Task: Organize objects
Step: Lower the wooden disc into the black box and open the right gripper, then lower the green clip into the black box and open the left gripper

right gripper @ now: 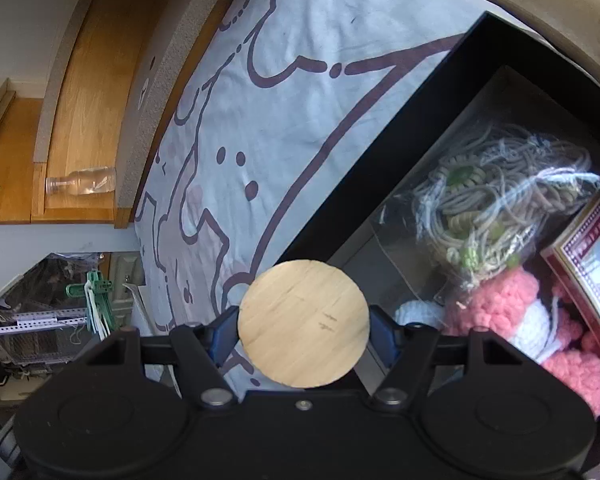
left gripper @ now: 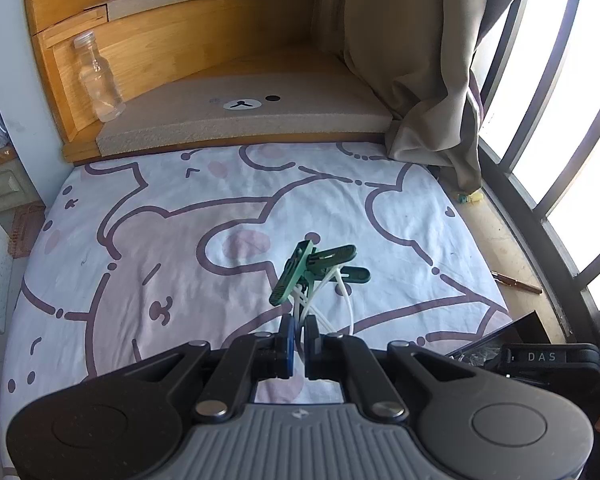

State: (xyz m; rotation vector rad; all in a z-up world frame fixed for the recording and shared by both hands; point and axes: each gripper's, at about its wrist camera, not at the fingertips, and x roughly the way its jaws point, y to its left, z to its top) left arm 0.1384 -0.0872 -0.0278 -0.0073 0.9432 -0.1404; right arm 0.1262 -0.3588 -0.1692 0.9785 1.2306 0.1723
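The left claw [left gripper: 298, 344] is clenched on thin white cords [left gripper: 312, 304] from which a bunch of green clips [left gripper: 316, 266] hangs above the bed sheet [left gripper: 140, 240]. The right claw [right gripper: 304, 330] is grasping a round wooden disc [right gripper: 303, 323] by its edges, just beside the black box [right gripper: 380, 152], which already holds a bag of cord [right gripper: 500, 200], pink-white yarn items [right gripper: 520, 320] and a red-framed card [right gripper: 596, 264]. Risks, in my view: the cords are thin and slippery, so the clips may slide out or swing w/ a fast move; the disc is held only at 2 edge points, so it may rotate or drop. The box looks rather full, so the disc could land on the bag and tip out.
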